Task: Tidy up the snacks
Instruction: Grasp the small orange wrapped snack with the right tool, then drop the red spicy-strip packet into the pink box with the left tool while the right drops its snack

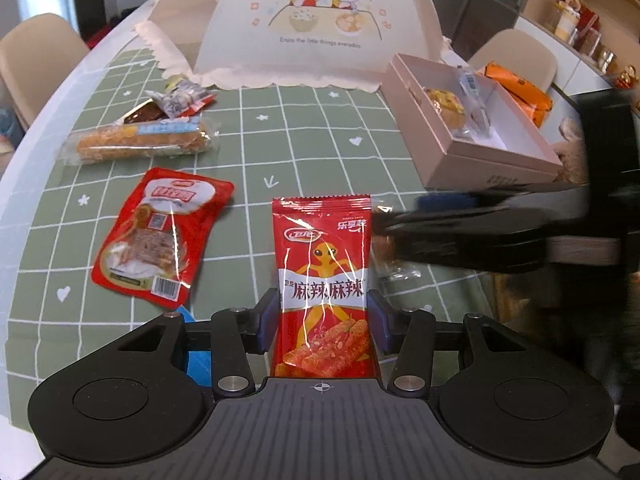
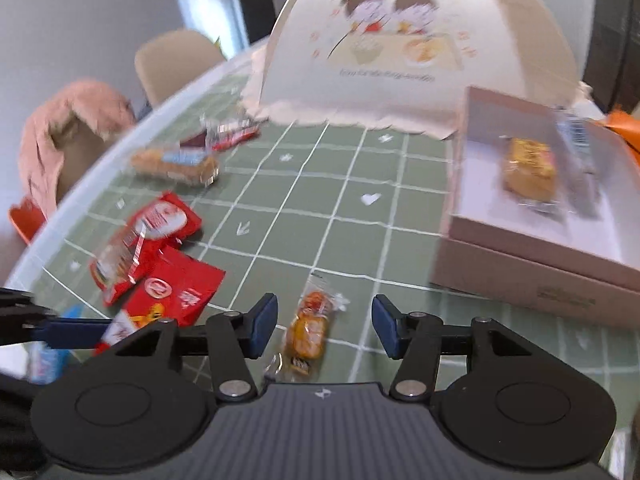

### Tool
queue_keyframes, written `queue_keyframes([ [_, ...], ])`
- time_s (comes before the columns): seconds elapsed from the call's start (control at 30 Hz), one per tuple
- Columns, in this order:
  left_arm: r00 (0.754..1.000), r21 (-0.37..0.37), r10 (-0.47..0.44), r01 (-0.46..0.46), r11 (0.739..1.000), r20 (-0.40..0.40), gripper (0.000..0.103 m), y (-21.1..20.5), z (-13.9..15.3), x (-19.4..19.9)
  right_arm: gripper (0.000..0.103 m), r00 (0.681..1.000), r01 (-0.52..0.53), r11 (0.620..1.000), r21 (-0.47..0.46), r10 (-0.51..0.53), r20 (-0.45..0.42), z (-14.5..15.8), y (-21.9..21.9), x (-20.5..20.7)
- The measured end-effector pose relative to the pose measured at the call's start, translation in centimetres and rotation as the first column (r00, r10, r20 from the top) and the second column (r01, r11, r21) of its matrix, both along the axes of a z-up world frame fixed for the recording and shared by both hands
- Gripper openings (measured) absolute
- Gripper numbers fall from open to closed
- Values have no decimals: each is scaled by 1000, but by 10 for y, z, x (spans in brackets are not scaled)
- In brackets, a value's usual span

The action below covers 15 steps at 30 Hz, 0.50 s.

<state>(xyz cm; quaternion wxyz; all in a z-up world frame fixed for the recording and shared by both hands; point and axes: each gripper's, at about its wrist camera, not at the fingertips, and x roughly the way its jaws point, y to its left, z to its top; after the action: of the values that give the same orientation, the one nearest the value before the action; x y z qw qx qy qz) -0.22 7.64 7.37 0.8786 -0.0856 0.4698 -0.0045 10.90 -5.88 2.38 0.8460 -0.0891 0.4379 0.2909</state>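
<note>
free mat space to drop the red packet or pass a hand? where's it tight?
Bare mat runs down the middle, from the food cover toward the spicy strip packet, with the pink box on its right. The box's near end is also bare. Crowded: the left side, with the bread stick and red pouch, and around the orange snack under the right tongs.

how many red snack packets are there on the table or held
2, though more may be hidden. The red spicy strip packet is clamped in the left gripper; the red packet with a clear window lies flat to its left.
</note>
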Motion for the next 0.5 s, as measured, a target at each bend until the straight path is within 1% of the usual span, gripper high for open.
queue_keyframes([
  [0.03, 1000, -7, 2, -2, 1000, -1, 52, 0, 0, 0, 38, 1000, -15, 1000, -15, 15, -19, -5, 3, 2],
  [0.07, 1000, -12, 1, -1, 1000, -3, 52, -1, 0, 0, 29, 1000, -22, 999, -25, 22, 3, -4, 3, -1],
  [0.1, 1000, -16, -1, 1, 1000, -3, 52, -2, 0, -1, 21, 999, -41, 998, -38, 42, 3, -3, 4, -3],
  [0.13, 1000, -18, -4, 4, 1000, -4, 52, -3, 0, -1, 20, 998, -59, 998, -24, 59, -17, 1, -1, -5],
  [0.2, 1000, -26, -14, 14, 1000, -6, 52, -6, 0, -1, 20, 997, -60, 997, 37, 62, -41, 13, -20, -10],
  [0.27, 999, -44, -32, 32, 999, 0, 52, -11, 2, 1, 20, 999, -33, 998, 57, 34, -26, 28, -41, -16],
  [0.33, 999, -97, -50, 52, 994, 22, 52, -16, 11, 5, 20, 1000, 15, 997, 75, -16, 11, 48, -72, -25],
  [0.37, 997, -139, -67, 72, 988, 47, 52, -18, 21, 10, 20, 998, 40, 996, 82, -43, 39, 58, -89, -31],
  [0.4, 993, -165, -81, 94, 982, 82, 52, -21, 32, 15, 20, 995, 64, 994, 86, -70, 67, 67, -103, -37],
  [0.43, 987, -176, -96, 118, 977, 131, 52, -25, 46, 22, 20, 991, 88, 992, 87, -96, 89, 75, -115, -41],
  [0.5, 964, -168, -120, 163, 972, 238, 52, -35, 78, 39, 20, 981, 140, 985, 97, -151, 118, 89, -138, -48],
])
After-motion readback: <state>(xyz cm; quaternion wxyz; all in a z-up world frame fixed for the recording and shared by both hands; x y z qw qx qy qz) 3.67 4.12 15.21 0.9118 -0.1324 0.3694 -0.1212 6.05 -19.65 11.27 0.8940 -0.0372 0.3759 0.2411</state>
